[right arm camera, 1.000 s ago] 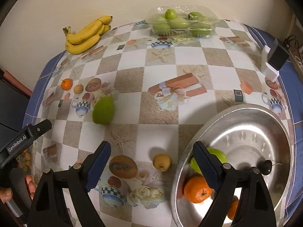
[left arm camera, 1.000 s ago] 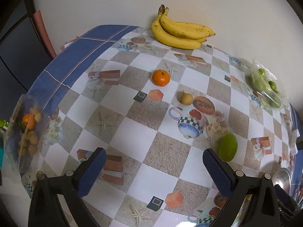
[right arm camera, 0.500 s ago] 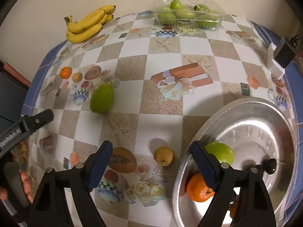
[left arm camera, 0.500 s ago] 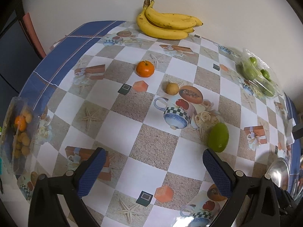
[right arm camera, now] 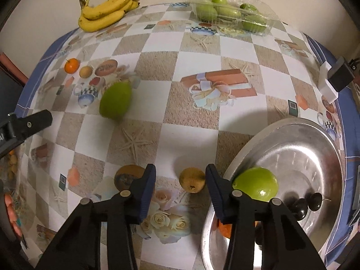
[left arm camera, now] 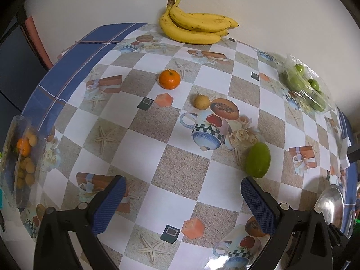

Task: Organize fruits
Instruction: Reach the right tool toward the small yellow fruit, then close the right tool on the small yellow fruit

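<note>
So my right gripper is closing around the small brown fruit on the worktop, pads not touching yet, while my left gripper hangs wide apart.

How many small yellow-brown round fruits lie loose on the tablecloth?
2: one small yellow-brown round fruit beside the metal bowl, another beside the orange mandarin. Others sit boxed.

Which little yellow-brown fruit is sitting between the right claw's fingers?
The small brownish-yellow fruit beside the metal bowl, as the right claw closes. The other one sits far off beside the tangerine.
</note>
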`<state>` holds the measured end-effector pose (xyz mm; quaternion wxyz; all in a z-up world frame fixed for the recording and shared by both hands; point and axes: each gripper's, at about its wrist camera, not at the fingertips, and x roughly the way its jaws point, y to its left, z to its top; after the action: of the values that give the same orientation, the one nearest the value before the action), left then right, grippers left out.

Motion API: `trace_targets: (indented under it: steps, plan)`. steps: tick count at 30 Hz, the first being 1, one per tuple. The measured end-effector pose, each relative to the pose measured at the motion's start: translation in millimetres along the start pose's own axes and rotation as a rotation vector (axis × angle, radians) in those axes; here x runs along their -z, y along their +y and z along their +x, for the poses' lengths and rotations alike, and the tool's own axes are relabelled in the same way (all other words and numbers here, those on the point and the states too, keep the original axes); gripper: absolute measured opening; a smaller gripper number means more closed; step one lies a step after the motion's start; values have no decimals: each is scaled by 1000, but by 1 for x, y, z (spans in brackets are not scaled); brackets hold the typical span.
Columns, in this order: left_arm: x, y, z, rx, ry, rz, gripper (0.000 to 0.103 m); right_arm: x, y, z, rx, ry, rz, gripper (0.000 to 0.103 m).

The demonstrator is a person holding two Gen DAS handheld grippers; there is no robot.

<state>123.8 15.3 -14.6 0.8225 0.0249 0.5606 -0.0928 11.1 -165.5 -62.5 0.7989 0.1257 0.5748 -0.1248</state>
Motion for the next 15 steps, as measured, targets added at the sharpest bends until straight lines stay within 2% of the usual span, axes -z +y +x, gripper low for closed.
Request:
trace_targets:
  steps: [3,10,15]
  plan:
    - [0,0,1,-1,4,-1,103,1,3,2,44,9,-27,37]
    - [1,0,1,0,7,-2,103,2,12,4,121,18,-95,33]
    - [2,0,3,-3,13,-2,103,2,17,7,163,21,-126,27]
